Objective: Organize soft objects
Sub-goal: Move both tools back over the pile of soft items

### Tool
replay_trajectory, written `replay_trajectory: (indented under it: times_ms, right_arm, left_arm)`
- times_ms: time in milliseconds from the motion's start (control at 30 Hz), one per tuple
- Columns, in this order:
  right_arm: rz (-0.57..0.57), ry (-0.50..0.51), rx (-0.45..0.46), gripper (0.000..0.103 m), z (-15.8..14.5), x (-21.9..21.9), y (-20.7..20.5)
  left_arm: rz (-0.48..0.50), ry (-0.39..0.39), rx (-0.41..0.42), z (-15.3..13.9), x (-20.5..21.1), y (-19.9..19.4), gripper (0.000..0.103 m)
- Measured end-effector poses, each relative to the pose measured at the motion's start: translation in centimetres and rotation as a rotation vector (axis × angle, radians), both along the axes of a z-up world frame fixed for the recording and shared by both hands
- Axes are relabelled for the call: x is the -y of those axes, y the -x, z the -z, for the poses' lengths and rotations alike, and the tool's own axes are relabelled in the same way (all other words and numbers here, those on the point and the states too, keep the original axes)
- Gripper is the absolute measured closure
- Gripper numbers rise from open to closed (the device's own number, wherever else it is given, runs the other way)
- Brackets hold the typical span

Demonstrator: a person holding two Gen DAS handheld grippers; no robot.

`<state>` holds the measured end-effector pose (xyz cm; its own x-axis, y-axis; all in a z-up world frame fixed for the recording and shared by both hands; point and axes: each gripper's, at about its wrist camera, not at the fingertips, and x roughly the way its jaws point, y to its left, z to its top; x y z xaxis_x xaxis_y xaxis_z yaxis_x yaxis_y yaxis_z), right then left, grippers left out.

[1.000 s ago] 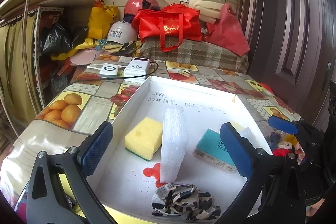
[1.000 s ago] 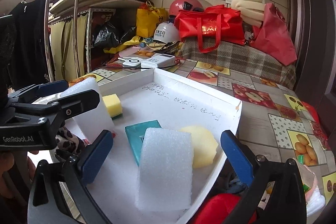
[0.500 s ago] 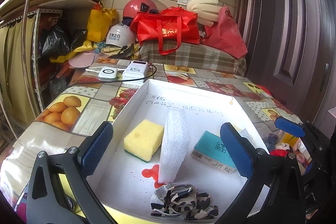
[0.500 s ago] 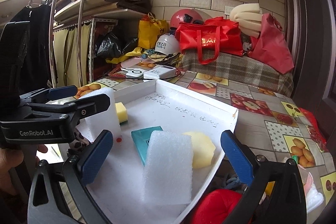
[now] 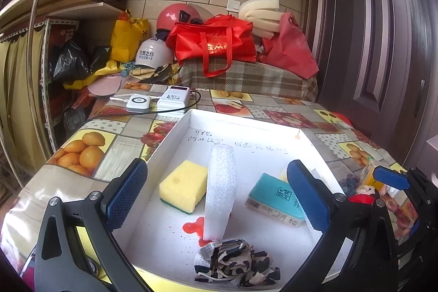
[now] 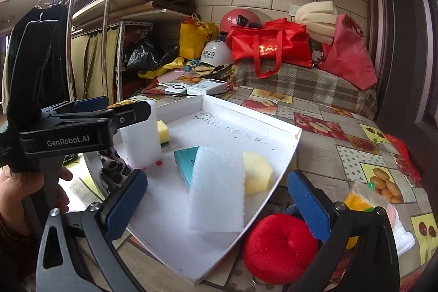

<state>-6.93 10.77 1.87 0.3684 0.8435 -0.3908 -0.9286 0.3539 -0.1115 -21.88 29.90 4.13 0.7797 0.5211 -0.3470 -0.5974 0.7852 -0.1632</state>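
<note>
A shallow white tray lies on the fruit-print table. Inside it are a yellow sponge, an upright white foam block, a teal packet, a patterned cloth, a second white foam slab and a pale yellow piece. My left gripper hovers open over the tray's near end, holding nothing. At the tray's right corner my right gripper is open and empty above a red plush cushion.
Two white power banks with a cable lie past the tray. Helmets, a red bag, foam rolls and a plaid-covered pile fill the back. Small packets lie right of the tray. A hand holds the left gripper. A door stands at right.
Both grippers have risen and drawn back slightly from the tray, staying open. The items in the tray have not moved.
</note>
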Motion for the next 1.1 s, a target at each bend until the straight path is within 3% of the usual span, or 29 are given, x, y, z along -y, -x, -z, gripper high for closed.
replay_trajectory:
  times_ms: [267,467,633,733,800,933,1100]
  right_arm:
    - [0.015,-0.046,-0.107,0.001,-0.3,3.3,-2.6]
    - [0.215,-0.089,-0.173,0.0,-0.5,9.9,-9.4]
    - [0.41,-0.123,-0.19,0.0,-0.7,15.7,-14.8]
    - [0.472,-0.192,-0.313,0.0,-0.3,18.2,-17.5]
    - [0.485,-0.204,-0.367,0.0,0.1,18.7,-18.1]
    - [0.479,-0.182,-0.37,0.0,0.3,18.2,-18.0]
    - [0.439,-0.143,-0.379,0.0,0.6,17.7,-18.0]
  left_arm:
    - [0.042,-0.144,-0.039,-0.4,3.1,-0.9,0.0]
    - [0.207,-0.146,-0.024,-0.4,6.1,-2.0,0.0]
    - [0.416,-0.132,-0.041,-0.6,10.0,-4.2,0.0]
    - [0.546,-0.132,-0.126,-0.3,13.0,-7.0,0.0]
    - [0.573,-0.137,-0.209,0.0,14.7,-9.4,0.0]
    - [0.569,-0.158,-0.35,1.3,16.8,-13.3,0.0]
    - [0.599,-0.157,-0.416,2.3,17.7,-14.8,0.002]
